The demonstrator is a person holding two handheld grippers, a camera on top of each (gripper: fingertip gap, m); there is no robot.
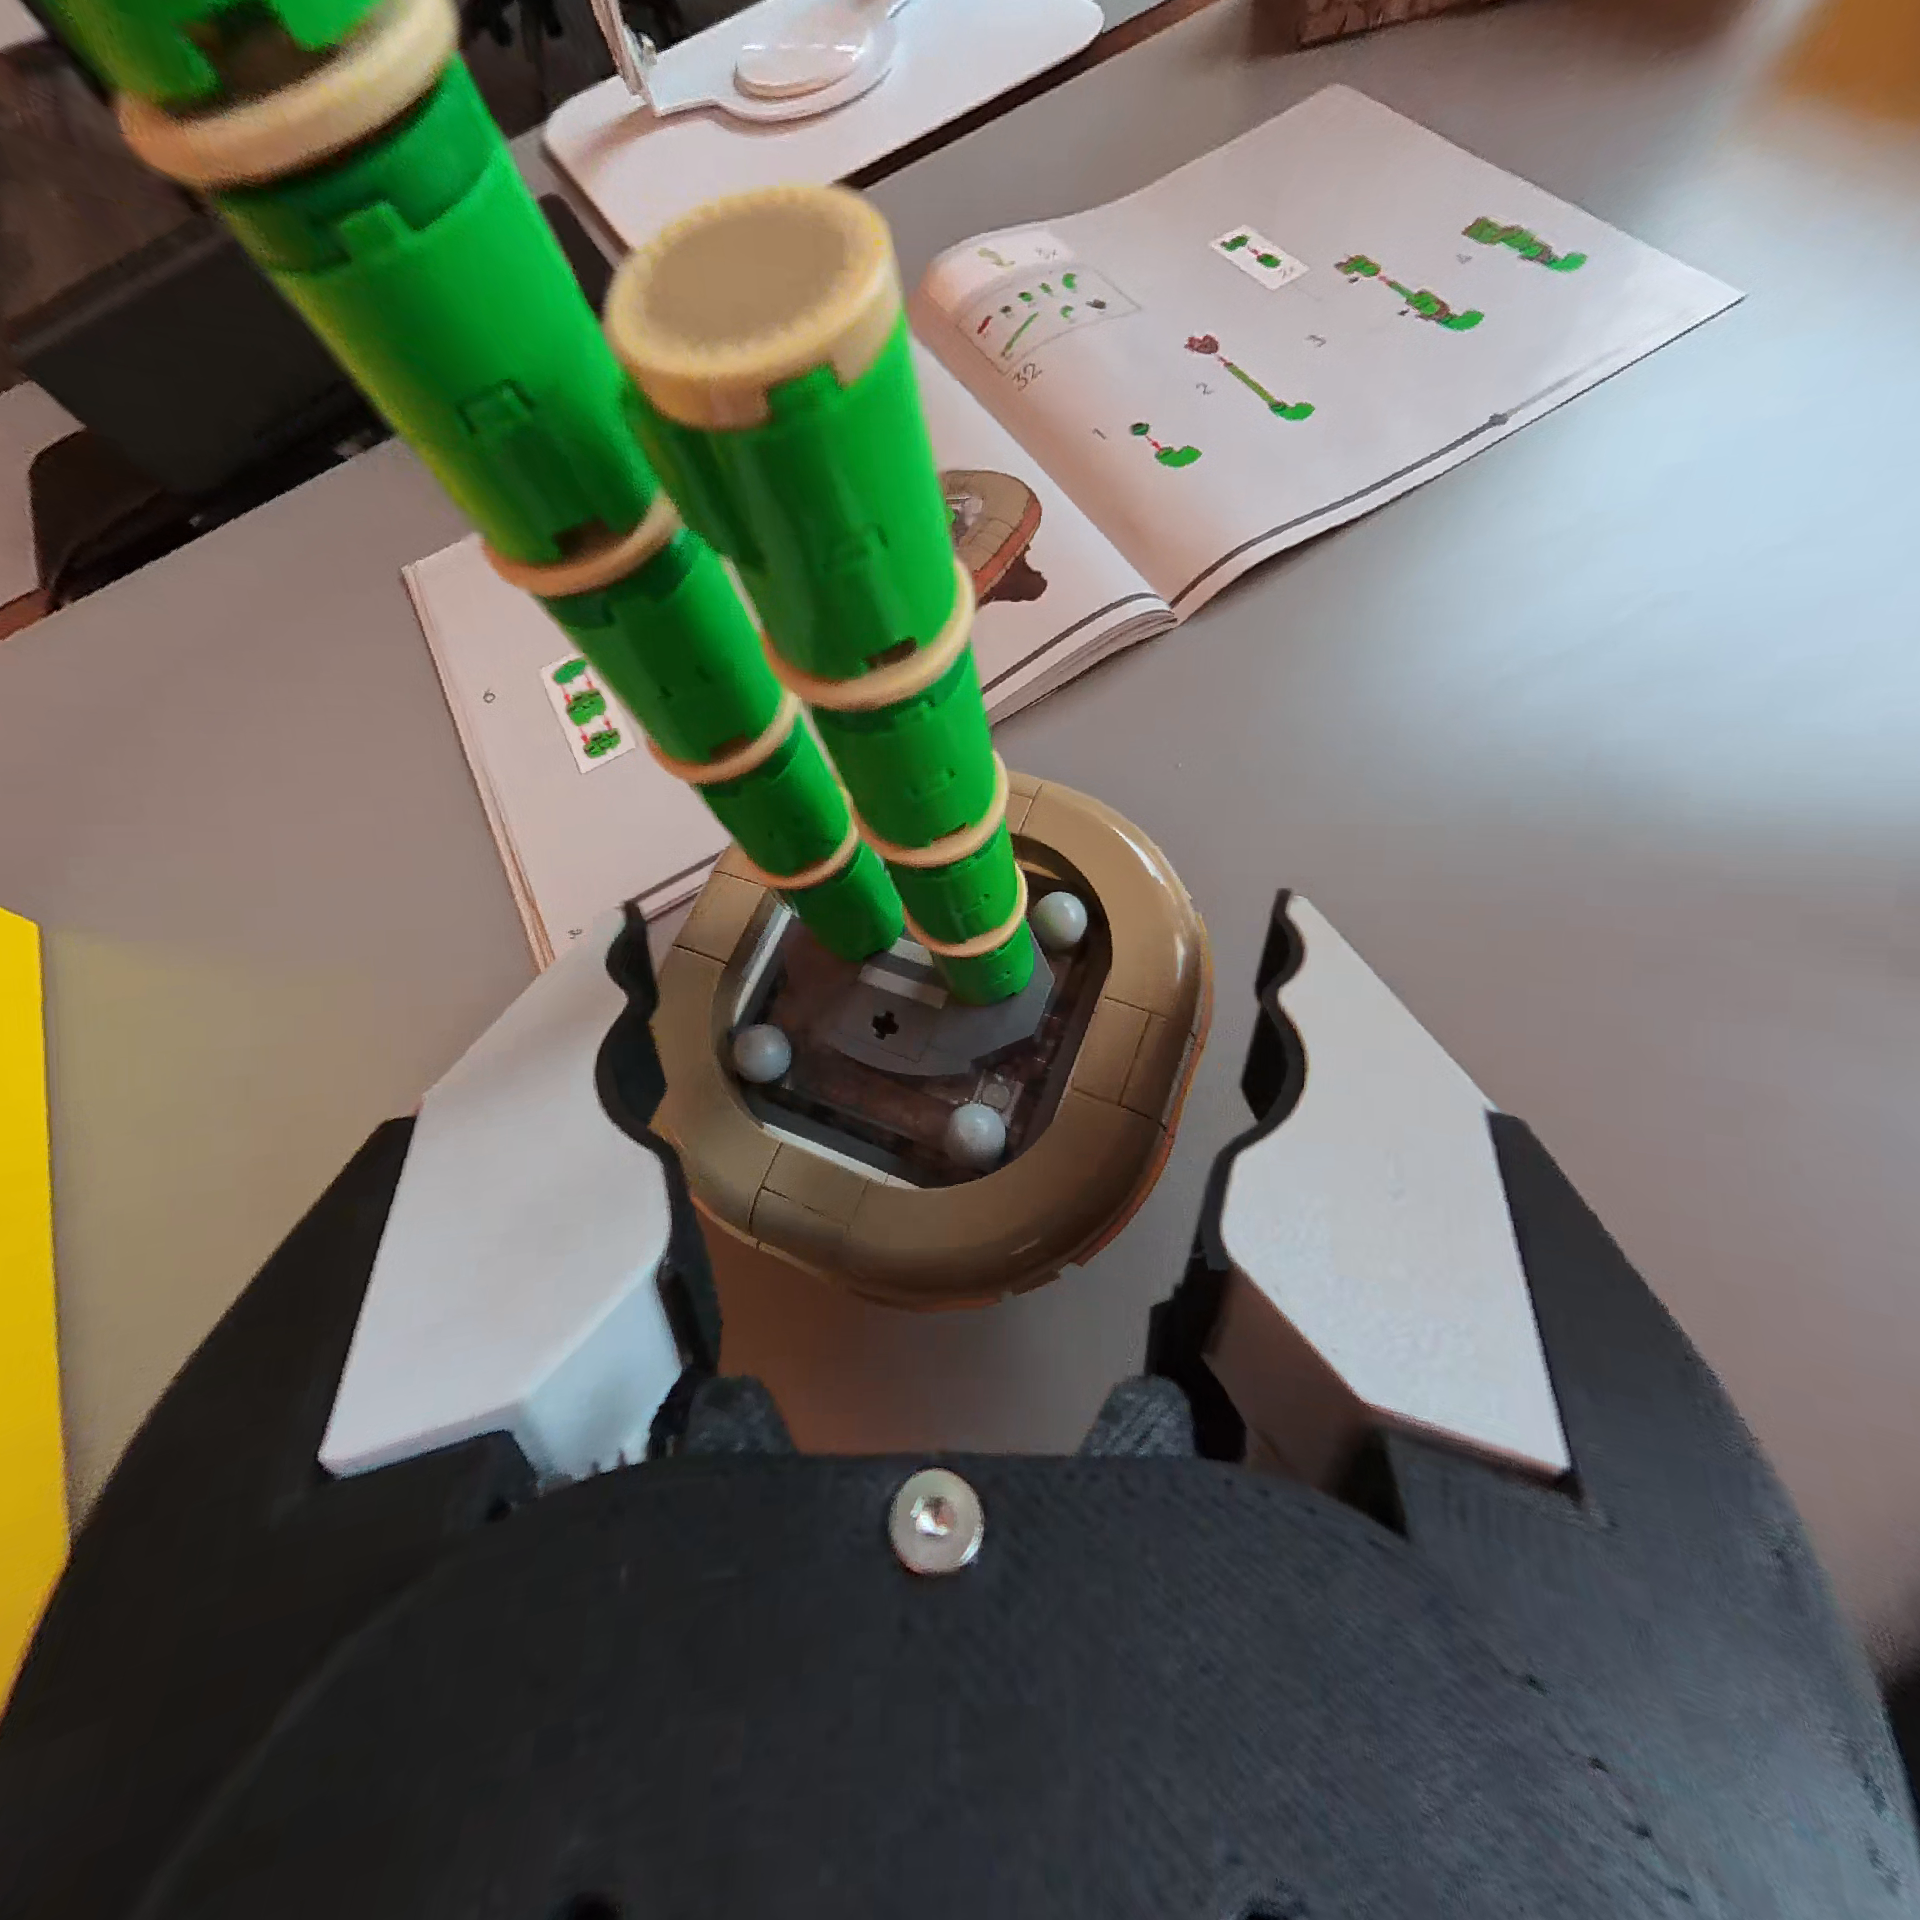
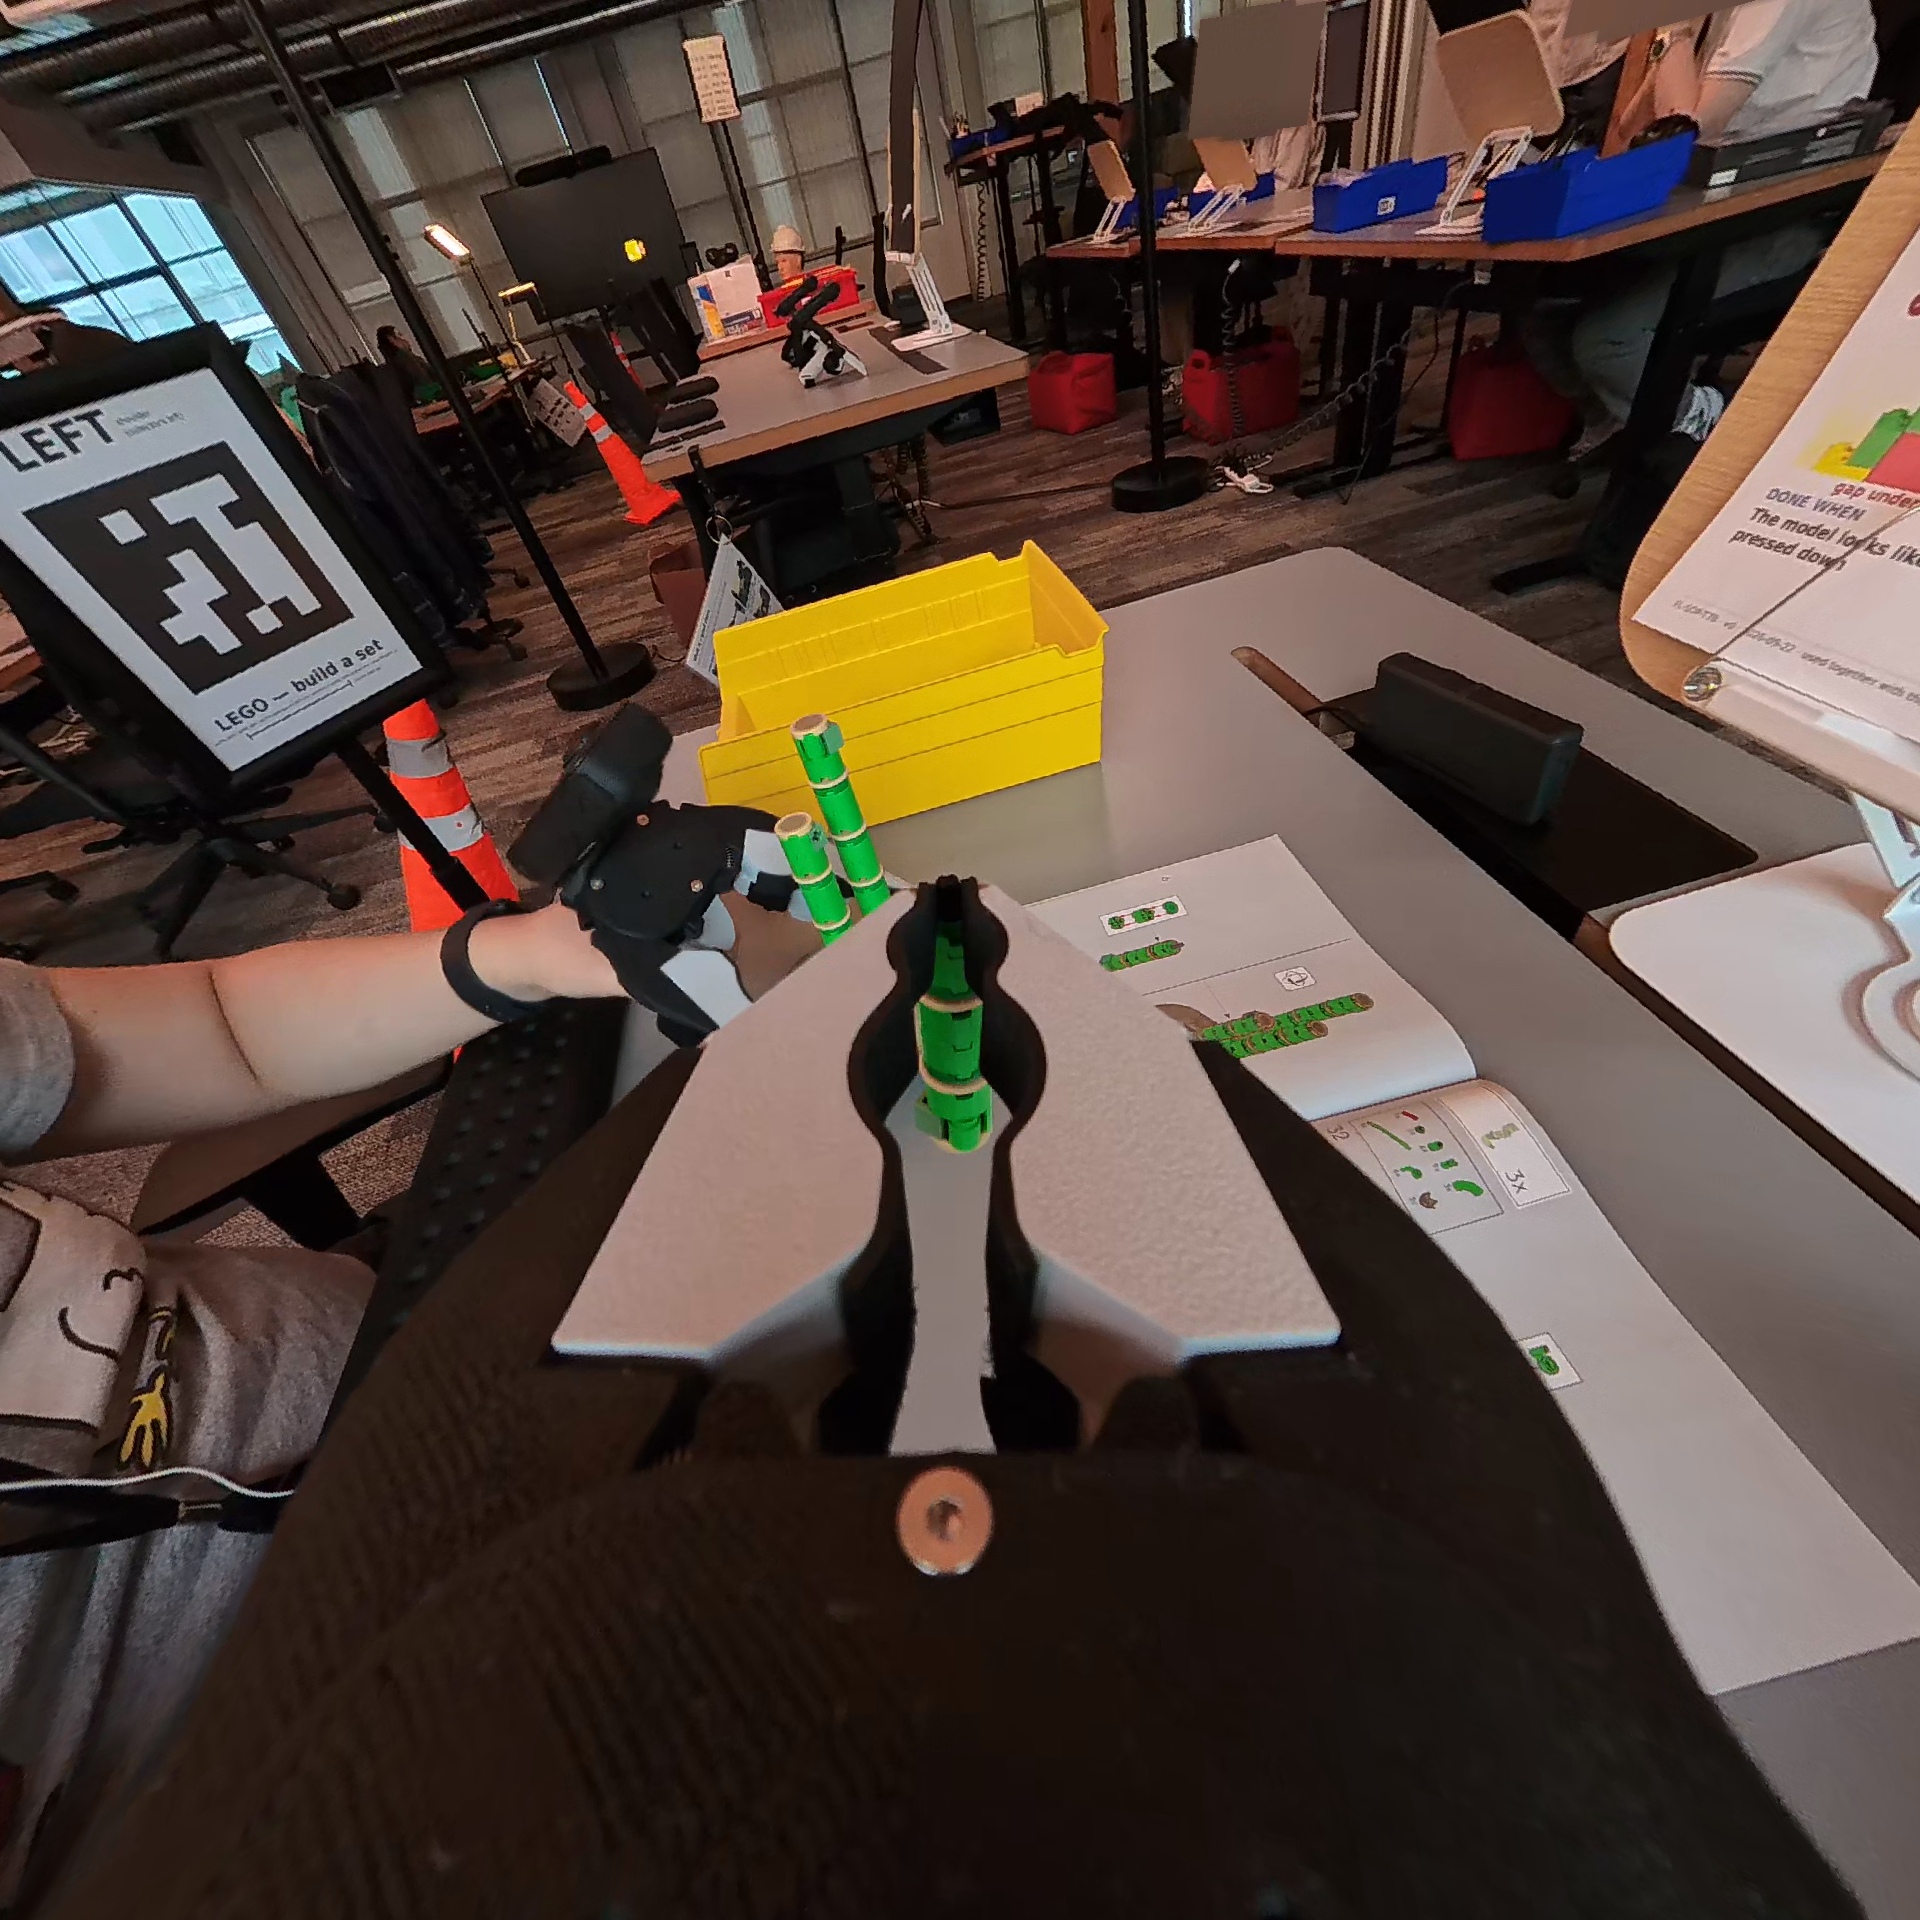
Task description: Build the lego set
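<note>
A tan Lego pot (image 1: 1153,997) stands on the grey table with two green bamboo stalks in it, a taller one (image 1: 416,312) and a shorter one (image 1: 831,499). My left gripper (image 1: 961,914) is open around the pot. Its left finger is at the pot's side and its right finger stands apart. My right gripper (image 2: 948,904) is shut on a third green stalk piece (image 2: 951,1049), held above the table to the right of the pot. The left gripper (image 2: 748,914) and the two stalks (image 2: 836,800) also show in the right wrist view, where my right fingers hide the pot.
An open instruction booklet (image 1: 1299,343) lies behind the pot and also shows in the right wrist view (image 2: 1278,997). A yellow bin (image 2: 914,675) stands beyond the model. A black box (image 2: 1475,727) and a white stand base (image 2: 1766,987) are to the right. A person's arm (image 2: 260,1029) reaches in from the left. Tip to tip, the grippers are about 25 cm apart.
</note>
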